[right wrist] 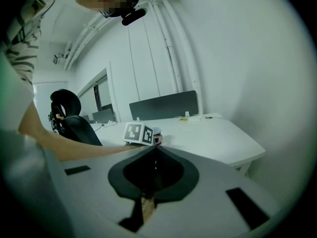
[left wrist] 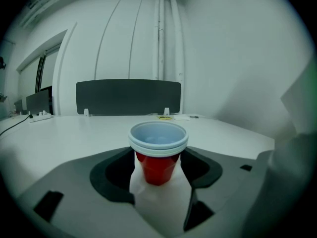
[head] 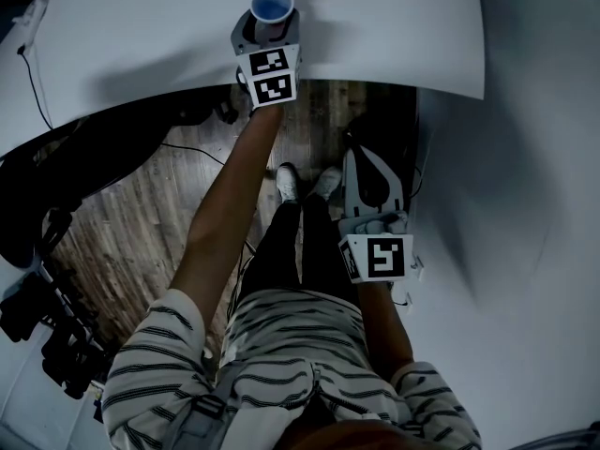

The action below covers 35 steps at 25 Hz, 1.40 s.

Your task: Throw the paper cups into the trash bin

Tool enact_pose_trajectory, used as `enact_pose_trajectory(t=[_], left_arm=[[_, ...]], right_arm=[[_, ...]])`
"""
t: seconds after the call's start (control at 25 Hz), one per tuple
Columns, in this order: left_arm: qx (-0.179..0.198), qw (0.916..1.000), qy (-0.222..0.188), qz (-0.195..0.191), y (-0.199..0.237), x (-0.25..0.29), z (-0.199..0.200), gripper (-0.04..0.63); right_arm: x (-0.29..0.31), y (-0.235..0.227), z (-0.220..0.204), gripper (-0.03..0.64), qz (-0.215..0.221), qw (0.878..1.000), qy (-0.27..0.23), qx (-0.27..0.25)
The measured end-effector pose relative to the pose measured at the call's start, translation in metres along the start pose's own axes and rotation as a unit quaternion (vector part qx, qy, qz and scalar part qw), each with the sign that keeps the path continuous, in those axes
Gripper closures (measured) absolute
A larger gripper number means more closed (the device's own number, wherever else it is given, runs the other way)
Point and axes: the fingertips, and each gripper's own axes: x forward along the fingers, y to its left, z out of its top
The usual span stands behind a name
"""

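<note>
Fingers (left wrist: 116, 175) of the left gripper (head: 269, 28) appear closed against the sides of the red cup (left wrist: 157, 160), which stands upright on the white tabletop (head: 141, 36) near its front edge. The right gripper (right wrist: 153, 150) hangs low, its fingers shut on nothing. Lift straight up with gentle, steady pressure so the thin wall neither crumples nor slips. No trash bin shows, so locate it before swinging.

Around the paper cup (left wrist: 158, 152) the white table (head: 394, 26) lies open; a dark divider panel (left wrist: 128, 97) bounds it at twelve o'clock, seemingly far off.
</note>
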Motion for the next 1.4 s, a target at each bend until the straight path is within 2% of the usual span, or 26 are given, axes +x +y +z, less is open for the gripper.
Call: enact_pose_trajectory(t=[0.76, 0.96, 1.16, 1.4], left_arm=[[-0.029, 0.9994, -0.02, -0.001, 0.0, -0.045, 0.024, 0.299], [-0.032, 0.999, -0.03, -0.009, 0.001, -0.069, 0.037, 0.299], [-0.043, 0.9984, -0.034, -0.014, -0.003, -0.1, 0.048, 0.3], [-0.028, 0.9978, -0.049, -0.034, -0.014, -0.134, 0.064, 0.299]], right_arm=[[-0.025, 0.01, 0.016, 0.599, -0.009, 1.0, -0.02, -0.022], [-0.036, 0.018, 0.025, 0.599, -0.015, 0.999, -0.032, -0.022], [-0.051, 0.024, 0.028, 0.6, -0.016, 0.999, -0.031, 0.005], [-0.07, 0.026, 0.039, 0.6, -0.029, 0.999, -0.046, -0.002]])
